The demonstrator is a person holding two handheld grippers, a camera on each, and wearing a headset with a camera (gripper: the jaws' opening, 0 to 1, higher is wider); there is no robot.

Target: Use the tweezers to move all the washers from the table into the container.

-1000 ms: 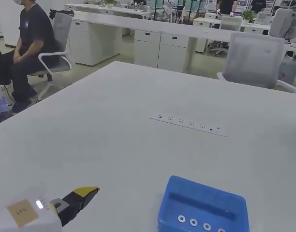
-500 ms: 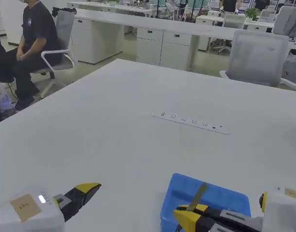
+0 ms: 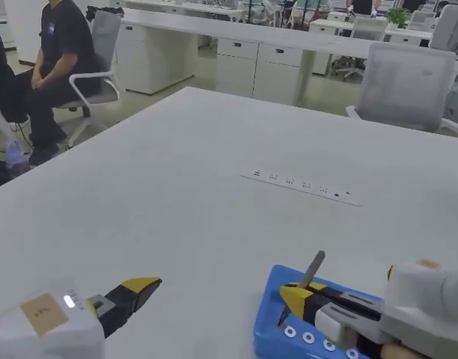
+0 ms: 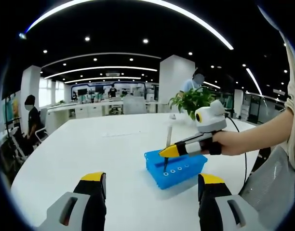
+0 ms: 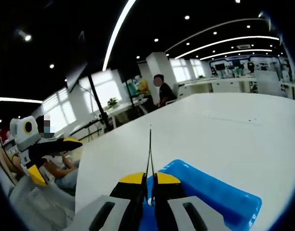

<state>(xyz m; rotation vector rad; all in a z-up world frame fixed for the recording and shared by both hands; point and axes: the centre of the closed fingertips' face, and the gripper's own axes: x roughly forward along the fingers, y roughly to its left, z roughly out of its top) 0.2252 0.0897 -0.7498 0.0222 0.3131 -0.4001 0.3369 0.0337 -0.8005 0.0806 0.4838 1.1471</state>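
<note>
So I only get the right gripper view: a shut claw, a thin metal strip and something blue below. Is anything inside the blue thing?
Observer: Yes. The left gripper view shows four washers in a row on the floor of the blue container.
Operator: And where does the metal strip end?
Observer: Those are the tweezers. Their tip points down into the container, by the end washer of the row. Whether it touches, I cannot tell.
Operator: What carries my claw?
Observer: A person's hand grips the right claw from behind.
</note>
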